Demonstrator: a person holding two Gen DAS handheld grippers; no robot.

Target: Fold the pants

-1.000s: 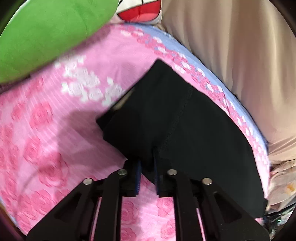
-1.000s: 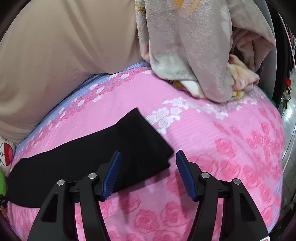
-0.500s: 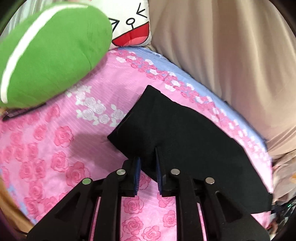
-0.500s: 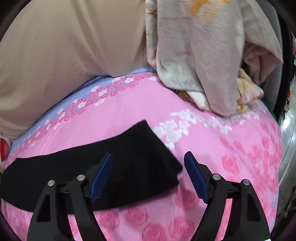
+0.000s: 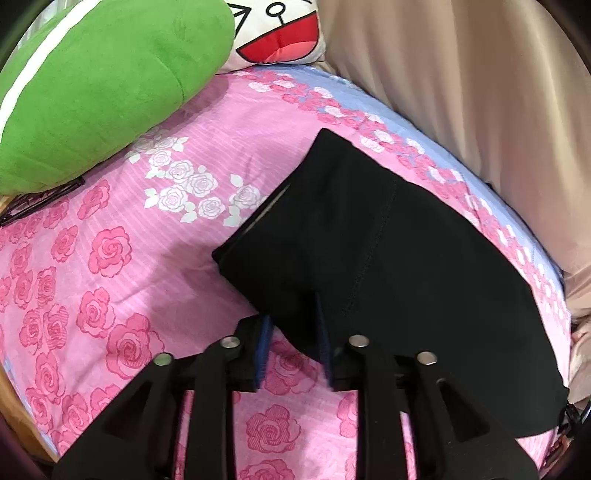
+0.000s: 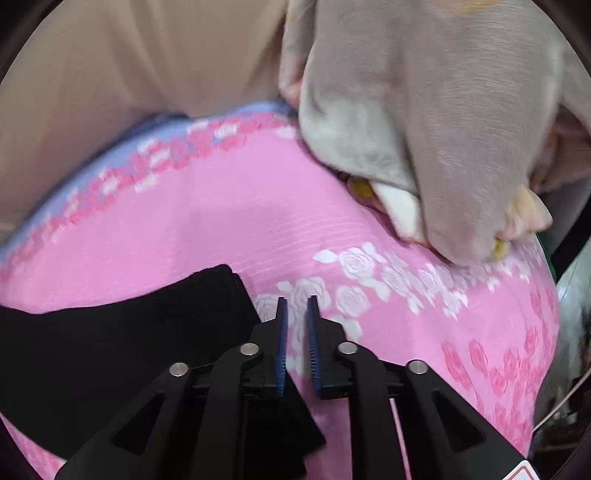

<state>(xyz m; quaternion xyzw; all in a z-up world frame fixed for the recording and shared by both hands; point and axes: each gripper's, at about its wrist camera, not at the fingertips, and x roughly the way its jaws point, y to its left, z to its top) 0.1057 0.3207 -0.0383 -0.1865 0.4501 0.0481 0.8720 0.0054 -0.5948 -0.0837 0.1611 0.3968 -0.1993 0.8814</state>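
Note:
Black pants (image 5: pixel 388 258) lie folded in a long strip across the pink rose bedsheet (image 5: pixel 110 258). My left gripper (image 5: pixel 291 308) is at their near edge by the wide end. Its jaws are opening, with the fabric edge loose between the blue pads (image 5: pixel 263 347). In the right wrist view the narrow end of the pants (image 6: pixel 110 350) lies left of and partly beneath my right gripper (image 6: pixel 297 299). Its jaws are closing to a narrow gap. Only the sheet (image 6: pixel 240 221) shows between them.
A green pillow (image 5: pixel 92 85) and a cartoon-face cushion (image 5: pixel 280 33) rest at the far left of the bed. Beige cloth (image 5: pixel 480 92) hangs along the far side. A grey blanket heap (image 6: pixel 443 110) sits at the right end. A wooden bed edge (image 5: pixel 14 406) shows at the near left.
The left jaws went from shut on the pants' edge to parted. The right gripper slid right, off the pants' end, and its jaws narrowed from wide to a slim gap.

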